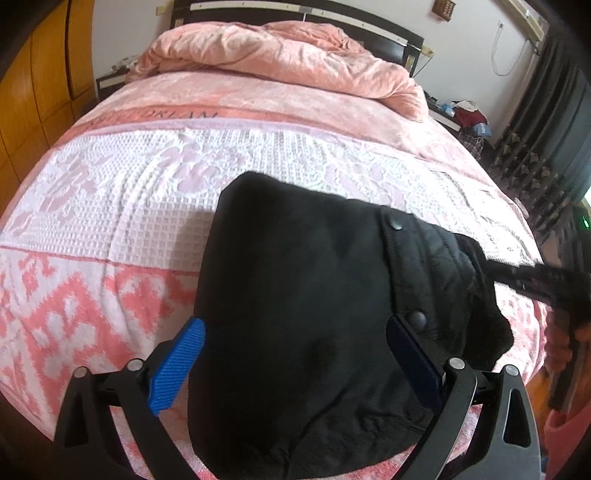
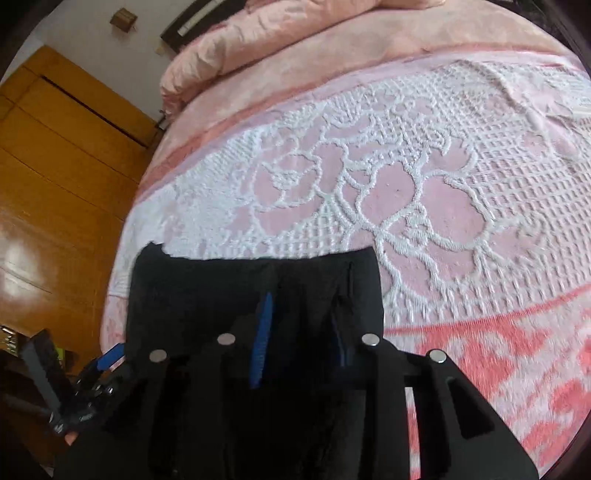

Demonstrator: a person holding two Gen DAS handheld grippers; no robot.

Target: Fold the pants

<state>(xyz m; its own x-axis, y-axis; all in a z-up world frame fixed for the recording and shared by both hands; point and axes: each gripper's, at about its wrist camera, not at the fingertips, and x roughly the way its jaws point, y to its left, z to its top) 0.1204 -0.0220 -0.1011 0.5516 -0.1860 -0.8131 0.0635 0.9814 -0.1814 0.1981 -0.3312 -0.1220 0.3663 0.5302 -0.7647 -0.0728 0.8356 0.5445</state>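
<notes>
The left gripper (image 1: 295, 354) hangs over the near edge of the bed with its blue fingers (image 1: 177, 365) spread wide. The black pants (image 1: 314, 314) lie folded in a bundle between them, but the fingers do not squeeze the cloth.

In the right wrist view, the right gripper (image 2: 301, 332) has its two blue fingers (image 2: 262, 339) fairly close together, with black cloth of the pants (image 2: 221, 288) around them. I cannot tell if they pinch it.

The pants rest on the pink and white blanket (image 1: 110, 221). Farther off, at 12 o'clock, a puffy pink quilt (image 1: 280, 55) lies heaped by the dark headboard (image 1: 369, 18). A wooden wardrobe (image 1: 40, 85) stands at 10 o'clock.
</notes>
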